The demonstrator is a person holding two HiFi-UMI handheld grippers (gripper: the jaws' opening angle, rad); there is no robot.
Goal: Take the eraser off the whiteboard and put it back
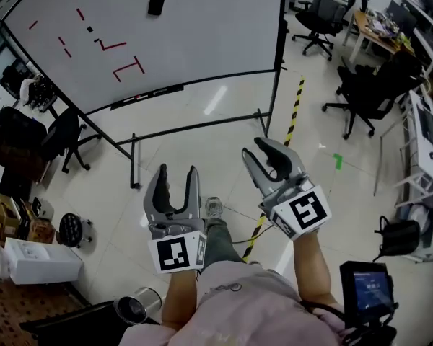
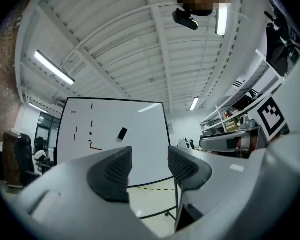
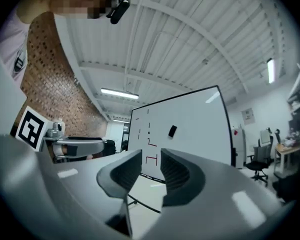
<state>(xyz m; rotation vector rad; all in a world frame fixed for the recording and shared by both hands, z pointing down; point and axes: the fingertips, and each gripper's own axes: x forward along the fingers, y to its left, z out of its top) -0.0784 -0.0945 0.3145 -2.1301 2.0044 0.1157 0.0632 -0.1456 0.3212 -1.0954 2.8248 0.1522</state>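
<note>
The black eraser [image 1: 157,2] sticks near the top of the whiteboard [image 1: 202,42], which carries red marker strokes on its left part. Both grippers are held out in front of me, well short of the board. My left gripper [image 1: 177,173] is open, with nothing between its pads. My right gripper [image 1: 256,148] has a narrower gap and is also empty. In the left gripper view the eraser [image 2: 122,133] shows above the jaws [image 2: 149,159]. In the right gripper view the eraser [image 3: 172,131] sits above the jaws [image 3: 151,164], far off.
The whiteboard stands on a black frame with floor legs [image 1: 202,127]. Yellow-black tape [image 1: 294,110] runs across the floor. Office chairs [image 1: 317,16] [image 1: 368,96] stand at the right, another chair [image 1: 61,135] at the left. A white box [image 1: 40,259] and a metal bin [image 1: 133,308] are near my feet.
</note>
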